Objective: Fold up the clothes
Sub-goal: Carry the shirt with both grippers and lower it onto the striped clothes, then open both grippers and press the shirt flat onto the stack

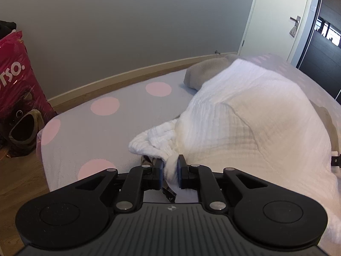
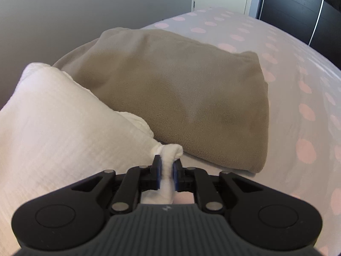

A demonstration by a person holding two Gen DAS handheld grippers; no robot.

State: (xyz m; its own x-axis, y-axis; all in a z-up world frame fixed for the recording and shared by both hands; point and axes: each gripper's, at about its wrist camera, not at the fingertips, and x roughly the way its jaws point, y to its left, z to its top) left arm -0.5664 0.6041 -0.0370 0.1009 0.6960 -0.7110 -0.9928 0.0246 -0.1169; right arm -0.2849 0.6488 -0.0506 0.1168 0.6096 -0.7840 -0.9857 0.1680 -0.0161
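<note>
A white crinkled garment (image 1: 245, 123) lies humped on the bed. In the left wrist view my left gripper (image 1: 170, 167) is shut on a bunched corner of it, with a dark patterned tag hanging below the pads. The same white garment (image 2: 53, 115) fills the left of the right wrist view, where my right gripper (image 2: 166, 168) is shut on another twisted corner. The cloth stretches between the two grips. A folded tan fleece (image 2: 181, 89) lies just beyond the right gripper.
The bed sheet (image 1: 96, 132) is pale grey with pink dots. A pink bag (image 1: 17, 81) and a shoe (image 1: 23, 130) stand on the wooden floor at the left. A grey wall runs behind, with a white door (image 1: 277, 21) at the right.
</note>
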